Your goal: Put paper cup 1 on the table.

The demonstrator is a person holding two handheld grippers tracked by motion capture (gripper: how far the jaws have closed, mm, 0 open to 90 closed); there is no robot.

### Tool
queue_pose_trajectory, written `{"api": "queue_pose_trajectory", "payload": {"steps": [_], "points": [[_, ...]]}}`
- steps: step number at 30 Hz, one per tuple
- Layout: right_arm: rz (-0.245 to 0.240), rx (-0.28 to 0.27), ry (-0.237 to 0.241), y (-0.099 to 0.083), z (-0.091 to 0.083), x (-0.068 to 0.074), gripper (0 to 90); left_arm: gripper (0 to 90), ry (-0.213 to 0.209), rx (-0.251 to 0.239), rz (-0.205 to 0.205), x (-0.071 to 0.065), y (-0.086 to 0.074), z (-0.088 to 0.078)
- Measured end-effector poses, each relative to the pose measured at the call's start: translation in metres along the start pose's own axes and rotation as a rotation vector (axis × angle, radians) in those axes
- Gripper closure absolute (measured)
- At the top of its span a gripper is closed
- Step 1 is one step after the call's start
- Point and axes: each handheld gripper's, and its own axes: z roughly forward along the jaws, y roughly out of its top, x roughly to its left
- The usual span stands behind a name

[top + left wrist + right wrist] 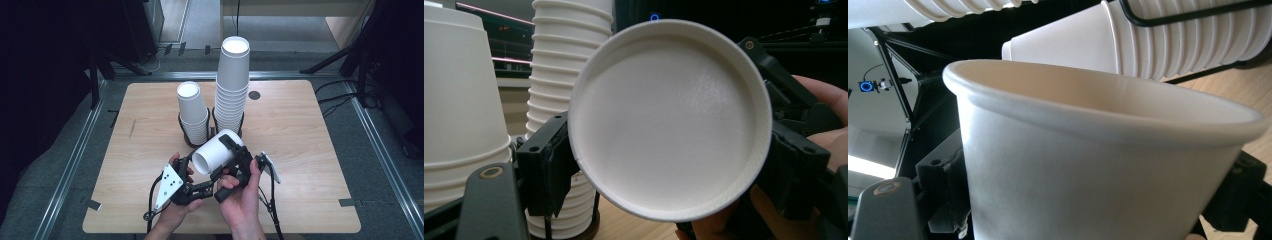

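Observation:
A white paper cup [216, 151] lies on its side in the air above the table's front half, mouth toward the lower left. My right gripper [239, 156] is shut on the cup's body [1098, 175], with a jaw on each side. My left gripper [205, 169] meets the cup at its mouth. Its two jaws sit against opposite sides of the rim [584, 165] with no gap showing, and the view looks straight into the cup [669, 115]. Both hands are close together.
Two stacks of white cups stand in black wire holders mid-table: a short stack [192, 112] on the left and a tall stack [232, 85] on the right, just behind the held cup. Bare wooden table [310, 150] lies to both sides.

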Motion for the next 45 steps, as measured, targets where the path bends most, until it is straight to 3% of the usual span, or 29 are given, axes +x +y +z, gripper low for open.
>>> {"api": "queue_pose_trajectory", "payload": {"steps": [9,24,35,37,45], "points": [[-0.031,-0.033,0.008,0.006,-0.002,0.0,13.5,19.1,-0.024,0.041,0.011,-0.001,0.002,0.001],[-0.109,-0.095,0.01,0.016,-0.01,0.008,13.5,18.5,-0.036,0.061,0.001,0.002,0.003,-0.001],[-0.249,-0.156,-0.016,0.024,-0.021,0.016,13.6,13.3,-0.03,0.116,-0.006,0.006,0.001,0.0],[-0.304,-0.185,-0.001,0.024,-0.024,0.02,13.6,13.3,-0.027,0.121,-0.001,0.006,0.001,0.0],[-0.394,-0.226,0.008,0.03,-0.033,0.029,13.7,13.4,-0.022,0.143,-0.007,0.01,-0.001,-0.001]]}}
